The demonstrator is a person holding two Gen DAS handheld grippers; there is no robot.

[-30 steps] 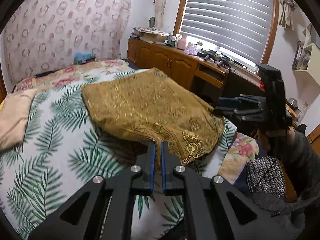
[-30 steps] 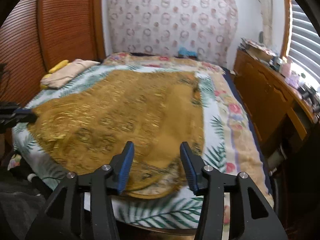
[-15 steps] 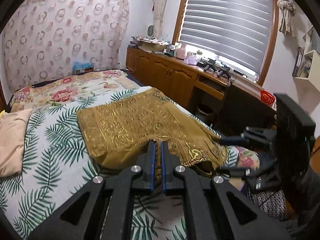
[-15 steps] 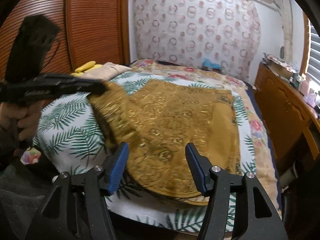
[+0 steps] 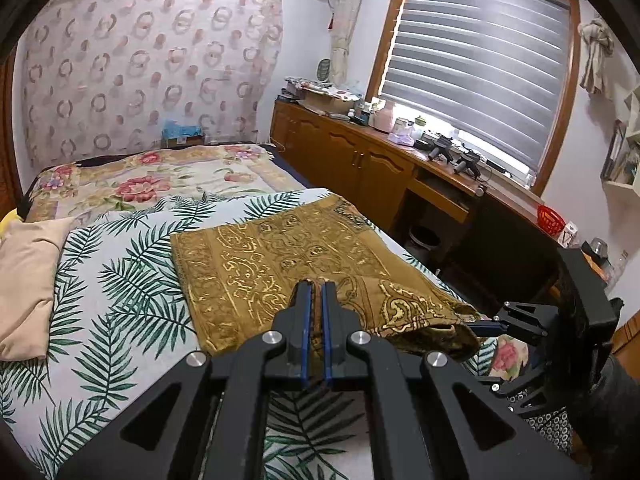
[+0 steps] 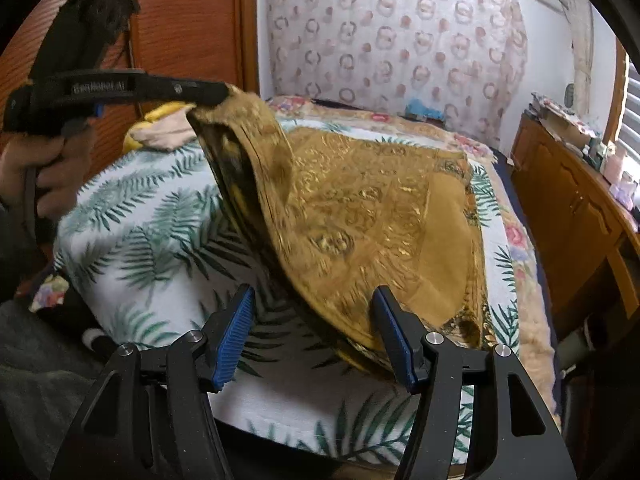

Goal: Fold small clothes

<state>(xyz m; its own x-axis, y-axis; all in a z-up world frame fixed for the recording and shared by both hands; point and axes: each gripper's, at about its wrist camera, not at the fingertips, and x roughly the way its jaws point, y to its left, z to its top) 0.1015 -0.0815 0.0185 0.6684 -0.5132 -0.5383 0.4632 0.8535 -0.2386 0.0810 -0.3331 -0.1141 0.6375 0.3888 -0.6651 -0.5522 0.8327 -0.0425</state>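
Observation:
A mustard-gold patterned cloth (image 5: 280, 256) lies on the palm-leaf bedsheet (image 5: 112, 280). My left gripper (image 5: 315, 292) is shut on the cloth's near edge and holds it lifted, so the cloth folds over itself. In the right wrist view the left gripper (image 6: 216, 96) shows at the upper left, pinching the raised corner of the cloth (image 6: 360, 216). My right gripper (image 6: 314, 300) is open and empty, its blue pads either side of the cloth's near lower edge. It also shows in the left wrist view (image 5: 480, 326), by the cloth's right corner.
A beige pillow (image 5: 24, 280) lies at the left of the bed. A wooden cabinet (image 5: 360, 164) with clutter runs along the right under the window. A wooden wardrobe (image 6: 180, 32) stands left of the bed. A floral blanket (image 5: 152, 180) covers the far end.
My left gripper has lifted the cloth's edge and carried it up and across, folding the cloth over. My right gripper has stayed open and moved closer to the cloth's near edge.

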